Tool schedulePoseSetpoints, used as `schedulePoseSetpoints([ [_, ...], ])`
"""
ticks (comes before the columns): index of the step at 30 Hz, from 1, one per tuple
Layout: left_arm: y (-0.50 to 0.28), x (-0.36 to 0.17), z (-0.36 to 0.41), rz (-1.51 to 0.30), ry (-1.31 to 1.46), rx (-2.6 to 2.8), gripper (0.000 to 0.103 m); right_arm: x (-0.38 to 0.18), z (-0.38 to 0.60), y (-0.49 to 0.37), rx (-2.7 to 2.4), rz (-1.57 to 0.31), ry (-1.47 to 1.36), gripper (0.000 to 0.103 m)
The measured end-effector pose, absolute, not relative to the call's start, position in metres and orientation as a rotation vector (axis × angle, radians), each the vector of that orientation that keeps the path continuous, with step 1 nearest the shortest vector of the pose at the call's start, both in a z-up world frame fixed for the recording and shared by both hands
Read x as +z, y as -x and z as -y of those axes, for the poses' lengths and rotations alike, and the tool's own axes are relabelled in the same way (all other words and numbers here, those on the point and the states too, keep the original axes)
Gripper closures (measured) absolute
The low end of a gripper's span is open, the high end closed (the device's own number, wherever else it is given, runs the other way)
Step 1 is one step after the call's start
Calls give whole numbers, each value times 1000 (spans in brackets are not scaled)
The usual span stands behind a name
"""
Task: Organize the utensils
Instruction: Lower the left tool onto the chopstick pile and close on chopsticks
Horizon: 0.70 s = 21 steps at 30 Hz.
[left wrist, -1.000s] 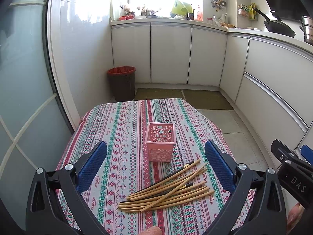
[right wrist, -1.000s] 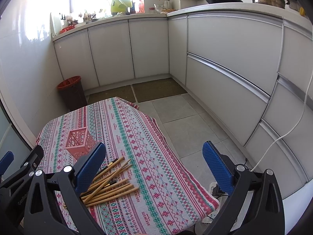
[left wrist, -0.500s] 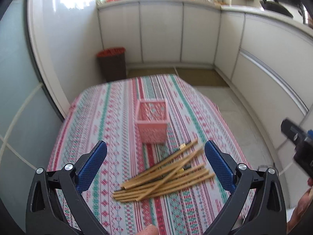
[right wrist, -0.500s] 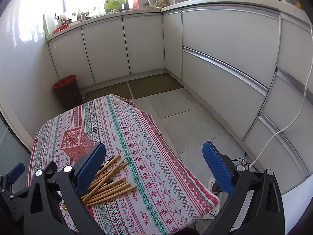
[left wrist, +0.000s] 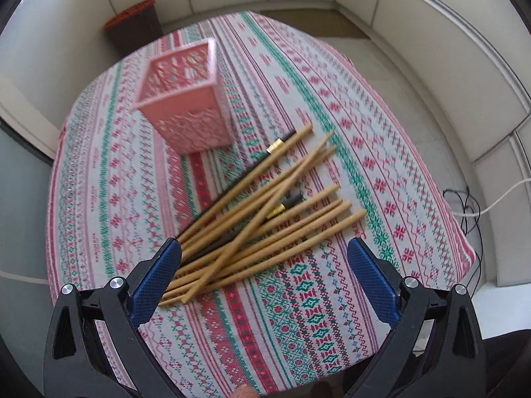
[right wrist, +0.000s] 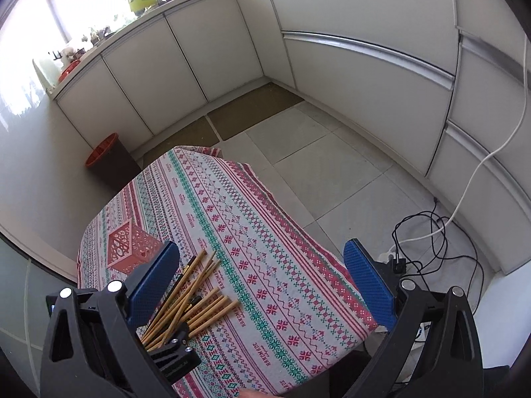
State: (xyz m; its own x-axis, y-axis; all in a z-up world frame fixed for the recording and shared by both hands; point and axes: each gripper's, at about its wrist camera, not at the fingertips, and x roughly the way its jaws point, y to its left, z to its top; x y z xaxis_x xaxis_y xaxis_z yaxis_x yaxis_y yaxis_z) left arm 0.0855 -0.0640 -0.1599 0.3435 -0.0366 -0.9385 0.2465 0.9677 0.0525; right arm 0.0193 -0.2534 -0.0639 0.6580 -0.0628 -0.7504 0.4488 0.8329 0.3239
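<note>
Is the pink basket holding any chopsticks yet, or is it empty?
Empty as far as visible. The pink basket stands upright with only lattice walls showing inside, and the chopsticks all lie piled on the tablecloth beside it.

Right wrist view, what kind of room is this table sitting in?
Most likely a home kitchen: white cabinets run along two walls under a cluttered countertop by a bright window, a bin stands on the tiled floor, and chopsticks lie on the table's patterned cloth.

Bright daylight floods from the overexposed kitchen window (right wrist: pixel 83 3). The pink perforated plastic basket (left wrist: pixel 186 96) is motion-blurred in the left view. Fisheye bending and dark vignettes mark all edges.
</note>
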Motion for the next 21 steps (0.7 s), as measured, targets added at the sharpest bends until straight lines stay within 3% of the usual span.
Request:
schedulePoseSetpoints([
  [4, -95, -172, 78, -1252, -178, -301, 7, -71, 264, -21, -306, -840, -578, 7],
  [9, -114, -160, 94, -1172, -100, -466, 8, -83, 280, -25, -306, -874, -654, 7],
  [11, -125, -162, 106, -1178, -126, -501, 12, -88, 286, -26, -306, -890, -684, 7],
  [13, -143, -168, 119, -1217, -173, -532, 24, -92, 291, -27, -300, -907, -717, 7],
  [15, -160, -176, 128, -1283, -179, -552, 56, -95, 295, -29, -295, -919, -741, 7],
  [19, -188, -187, 144, -1320, -287, -523, 68, -99, 300, -33, -296, -934, -751, 7],
  [21, -200, -195, 148, -1347, -337, -506, 82, -104, 304, -35, -299, -949, -763, 7],
])
